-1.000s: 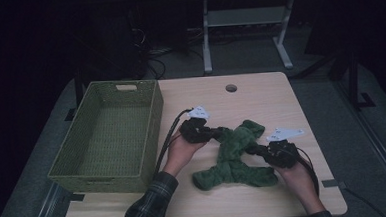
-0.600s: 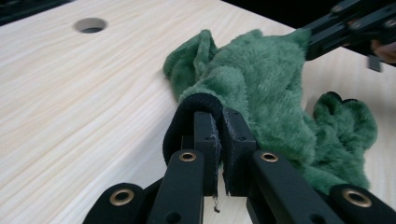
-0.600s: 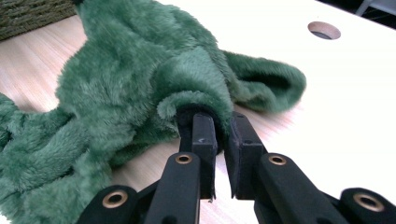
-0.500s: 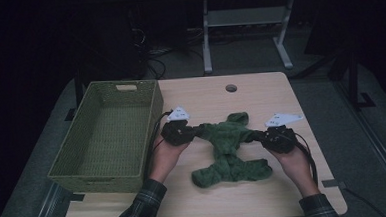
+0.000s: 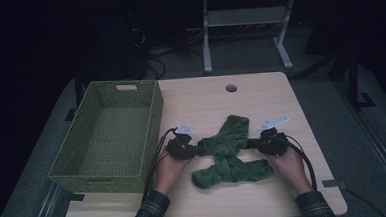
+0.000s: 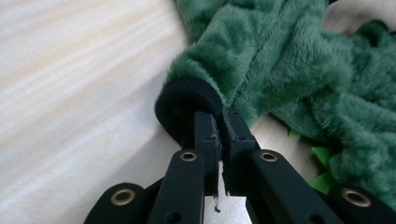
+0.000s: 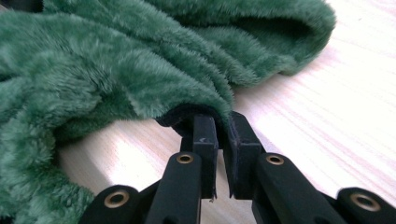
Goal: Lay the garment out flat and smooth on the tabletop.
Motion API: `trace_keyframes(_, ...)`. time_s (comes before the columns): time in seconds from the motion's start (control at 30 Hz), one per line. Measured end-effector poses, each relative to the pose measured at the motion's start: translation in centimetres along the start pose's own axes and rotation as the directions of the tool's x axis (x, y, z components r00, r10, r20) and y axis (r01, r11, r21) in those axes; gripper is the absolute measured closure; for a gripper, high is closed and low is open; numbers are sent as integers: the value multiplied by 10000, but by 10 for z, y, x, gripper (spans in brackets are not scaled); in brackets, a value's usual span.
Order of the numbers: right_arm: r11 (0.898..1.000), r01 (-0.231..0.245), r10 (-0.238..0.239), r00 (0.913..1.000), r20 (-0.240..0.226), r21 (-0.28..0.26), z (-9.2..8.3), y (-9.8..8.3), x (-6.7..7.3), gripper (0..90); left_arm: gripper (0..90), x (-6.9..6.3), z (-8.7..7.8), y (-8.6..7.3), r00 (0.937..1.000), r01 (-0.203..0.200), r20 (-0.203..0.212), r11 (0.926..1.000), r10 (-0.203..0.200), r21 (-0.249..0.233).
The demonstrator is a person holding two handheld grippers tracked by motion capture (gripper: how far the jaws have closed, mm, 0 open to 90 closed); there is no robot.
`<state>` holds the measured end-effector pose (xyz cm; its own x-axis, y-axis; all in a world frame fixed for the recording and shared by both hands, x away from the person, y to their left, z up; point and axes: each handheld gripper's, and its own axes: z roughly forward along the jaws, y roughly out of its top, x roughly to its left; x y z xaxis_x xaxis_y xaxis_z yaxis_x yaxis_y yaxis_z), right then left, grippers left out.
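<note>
A fuzzy green garment [image 5: 228, 151] with dark cuffs lies crumpled on the wooden table [image 5: 200, 103], stretched sideways between both hands. My left gripper [image 5: 189, 149] is shut on the black ribbed cuff [image 6: 187, 100] at the garment's left end, its jaws pinching the fabric edge. At the garment's right end, my right gripper [image 5: 259, 143] is shut on another dark cuff edge [image 7: 187, 114], green pile [image 7: 116, 60] draping over it. Both grippers sit low, close to the tabletop.
A green woven basket [image 5: 154, 115] stands on the table's left side, right beside my left hand. A round cable hole [image 5: 231, 88] sits near the far edge. A metal stand [image 5: 241, 21] is on the floor behind the table.
Both hands have moved apart and lower, pulling the garment out sideways; it now lies stretched between the grippers instead of bunched diagonally.
</note>
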<state>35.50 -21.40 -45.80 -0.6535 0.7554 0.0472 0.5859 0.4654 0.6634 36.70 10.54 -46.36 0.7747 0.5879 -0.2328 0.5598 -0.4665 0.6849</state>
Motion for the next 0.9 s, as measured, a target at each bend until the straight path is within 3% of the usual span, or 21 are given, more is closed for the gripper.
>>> trace_keyframes(0.17, 10000, 2, -2, 10000, -42, 88, 2, -1, 1, 816, 815, -1, -2, 1, 10000, 53, 21, 10000, -52, -46)
trace_keyframes(0.27, 10000, 3, -3, 10000, -49, -50, -2, 0, 2, 665, 682, -3, -10, 4, 10000, 10, -73, 9995, -12, -312)
trace_keyframes(0.33, 9997, 22, -25, 9999, -111, -253, -7, 1, 3, 631, 622, -4, -19, 8, 10000, 37, -58, 9979, -41, -646)
trace_keyframes(0.47, 9965, 73, -78, 9999, -64, -832, -21, 5, 4, 570, 551, -10, -35, 21, 9996, -264, -99, 9937, 254, -1090)
trace_keyframes(0.57, 9962, 139, -140, 9999, -11, -855, -30, 11, 5, 543, 527, -12, -41, 33, 9983, -567, -185, 9911, 548, -1208)
trace_keyframes(0.73, 9942, 93, -84, 9999, 88, -1069, -35, 22, -4, 539, 514, -9, -37, 53, 9964, -831, -270, 9897, 805, -1166)
trace_keyframes(0.9, 9933, 19, -1, 9999, 155, -1159, -33, 36, -12, 539, 509, -5, -21, 72, 9940, -1094, -180, 9873, 1080, -1155)
